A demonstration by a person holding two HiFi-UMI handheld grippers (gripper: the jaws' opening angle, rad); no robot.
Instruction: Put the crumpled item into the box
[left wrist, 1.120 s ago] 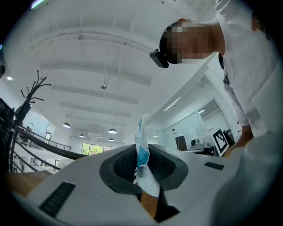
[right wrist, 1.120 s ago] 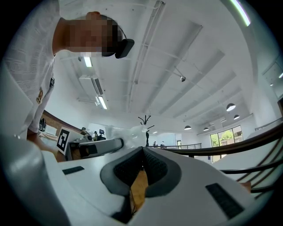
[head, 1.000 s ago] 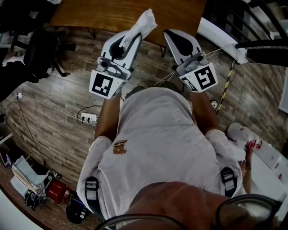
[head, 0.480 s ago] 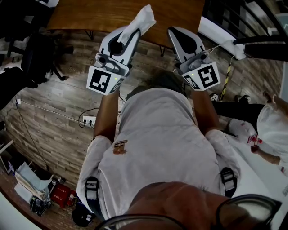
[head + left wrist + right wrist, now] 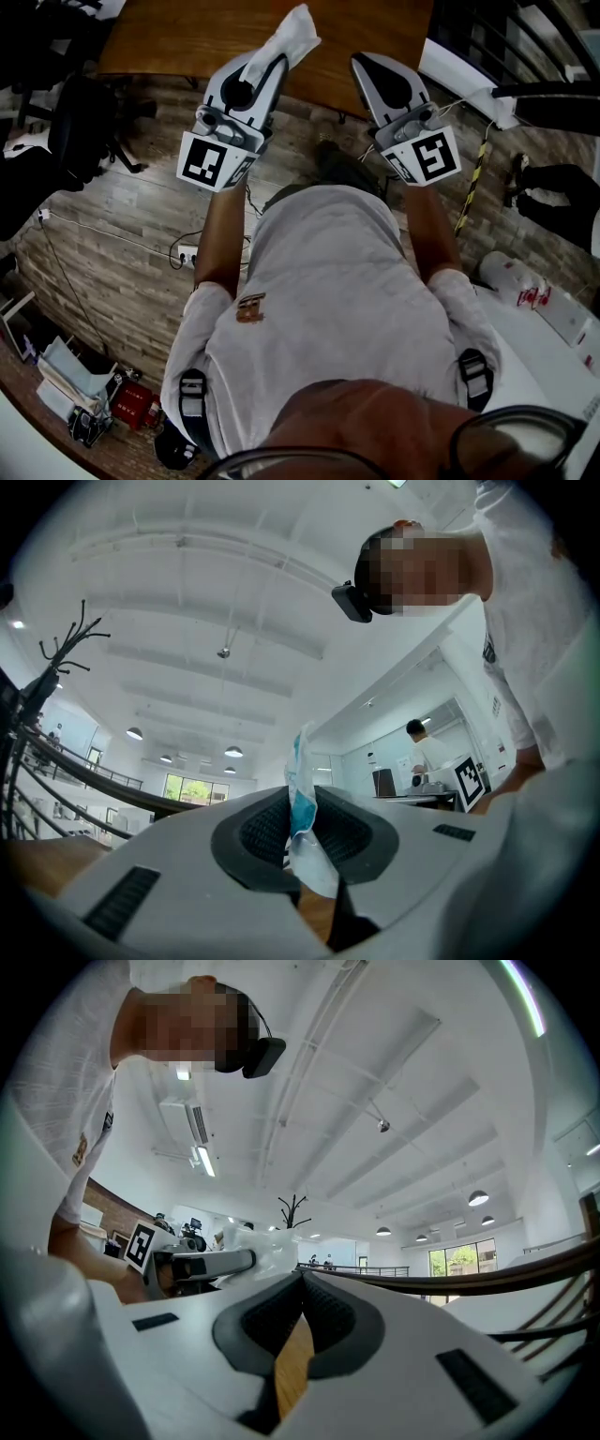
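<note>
Paper point(image 5: 292, 30), crumpled, white with a blue patch, pinched between the nearly closed jaws of the left gripper point(image 5: 278, 64) and sticking out past the tips, held up in front of the wooden surface point(image 5: 169, 37). Beside it, right gripper point(image 5: 364, 64), jaws pressed together, empty.

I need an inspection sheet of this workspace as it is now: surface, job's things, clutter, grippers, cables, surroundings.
Surface: wooden table ahead, partly in view.
Job's things: crumpled item held up over the table; box: nothing seen.
Clutter: papers and red item at lower left.
Grippers: left gripper shut on crumpled item; right gripper shut, empty.
Cables: power strip and cable on plank floor.
Surroundings: chair at left; white table at right.
</note>
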